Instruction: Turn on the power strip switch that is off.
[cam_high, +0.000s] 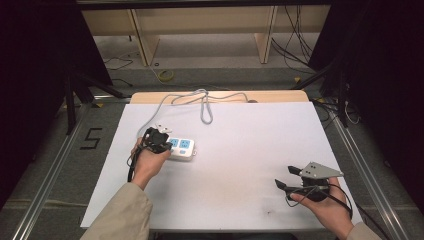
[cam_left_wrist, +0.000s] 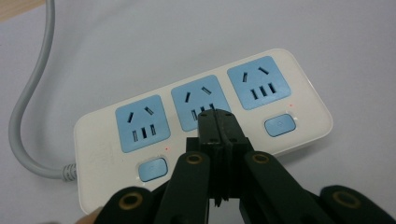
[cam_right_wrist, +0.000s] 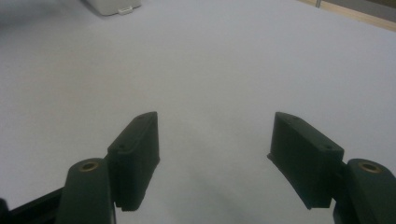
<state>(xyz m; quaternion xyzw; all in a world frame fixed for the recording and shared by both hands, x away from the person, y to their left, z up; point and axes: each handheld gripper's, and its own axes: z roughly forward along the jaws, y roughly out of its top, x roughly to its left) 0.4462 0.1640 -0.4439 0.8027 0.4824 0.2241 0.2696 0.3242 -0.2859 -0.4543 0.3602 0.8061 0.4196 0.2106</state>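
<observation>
The left gripper (cam_left_wrist: 216, 116) is hovering with its two black jaws pressed flat together, nothing between them, and their joined tip is sitting over the middle of the white plastic power strip with three pale-blue sockets (cam_left_wrist: 201, 126). By the look of it, the step in hand is pressing one of the strip's pale-blue rounded switch buttons, with the closed jaws serving as a single poking finger. The tip is covering the spot below the middle socket where a third button would sit (whether it is already touching the strip I cannot tell), while the near button (cam_left_wrist: 152, 169) and the far one (cam_left_wrist: 279, 125) are lying clear on either side of the jaws.

The next move is probably calling for a short, straight push down onto the button without sliding sideways, since the light strip could skid on the white tabletop (cam_high: 240, 165).

The strip is lying on the left half of that table in the high view, its grey round cable (cam_high: 202, 102) looping away toward the far edge. The right gripper (cam_high: 286, 176) is resting well apart near the table's right edge, jaws spread wide and empty.
</observation>
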